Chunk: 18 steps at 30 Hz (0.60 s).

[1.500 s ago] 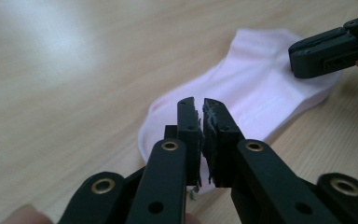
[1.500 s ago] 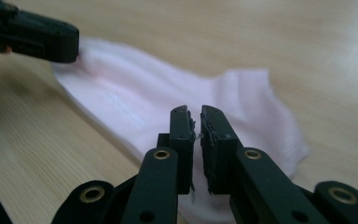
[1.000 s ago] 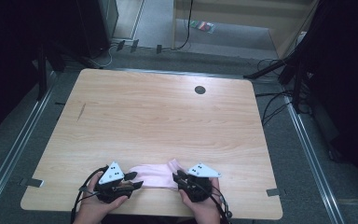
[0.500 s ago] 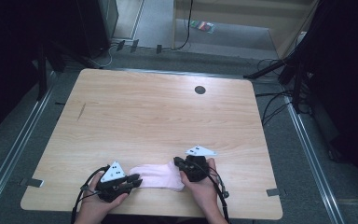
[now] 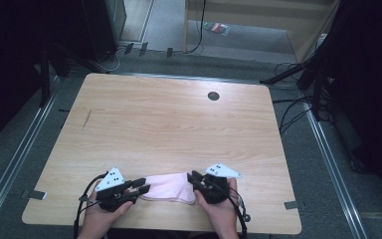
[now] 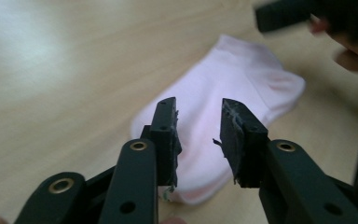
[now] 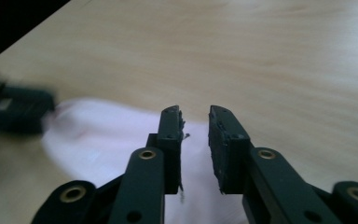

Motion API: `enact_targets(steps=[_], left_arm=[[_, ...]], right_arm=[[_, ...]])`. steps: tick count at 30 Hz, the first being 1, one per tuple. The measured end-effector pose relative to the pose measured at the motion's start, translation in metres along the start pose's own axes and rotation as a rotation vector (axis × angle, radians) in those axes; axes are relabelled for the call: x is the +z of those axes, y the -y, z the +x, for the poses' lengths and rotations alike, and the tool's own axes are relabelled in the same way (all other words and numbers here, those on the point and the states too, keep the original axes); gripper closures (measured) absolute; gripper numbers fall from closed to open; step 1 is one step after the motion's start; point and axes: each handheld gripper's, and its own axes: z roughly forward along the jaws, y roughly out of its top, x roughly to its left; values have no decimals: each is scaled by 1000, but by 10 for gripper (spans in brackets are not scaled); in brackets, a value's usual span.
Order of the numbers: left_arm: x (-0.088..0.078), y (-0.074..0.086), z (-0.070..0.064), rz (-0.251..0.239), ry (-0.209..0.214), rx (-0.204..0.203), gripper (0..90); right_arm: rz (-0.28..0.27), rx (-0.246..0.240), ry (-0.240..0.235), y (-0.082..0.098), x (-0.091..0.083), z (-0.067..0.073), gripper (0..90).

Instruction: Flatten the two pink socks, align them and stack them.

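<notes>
Two hand-held grippers flanked a flat, pale pink fabric sock [image 5: 169, 187] at the near edge of the light wooden table [image 5: 179, 129].

The left gripper [image 6: 198, 140] held its jaws spread, nothing between them, the sock lying directly ahead of and beneath the tips. The right gripper [image 7: 195, 135] likewise stood parted and empty, above the sock's opposite end. No container was present. Risk, as a judgement: closing either gripper too shallowly could catch only the top layer of the thin cloth, or let it slip; the sock might also slide off the table edge nearest the person.
</notes>
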Motion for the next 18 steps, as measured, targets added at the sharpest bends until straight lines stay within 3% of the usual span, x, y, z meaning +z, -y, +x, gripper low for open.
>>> enact_targets(steps=[3,5,8,10,14,16,18], left_arm=[[11,2,0,72,-38,14,720],[18,5,0,132,-47,17,738],[18,7,2,140,-19,16,709],[17,8,1,139,-19,25,693],[18,9,-6,145,-28,79,605],[19,9,-8,149,-31,105,575],[19,9,-9,151,-32,117,550]], right_arm=[[116,-65,-10,18,9,17,853],[154,-83,7,27,15,18,883],[140,-79,13,31,15,14,900],[137,-126,63,30,13,11,900],[119,-56,48,28,8,2,855],[107,-52,40,29,4,3,843],[123,-77,46,31,3,4,821]])
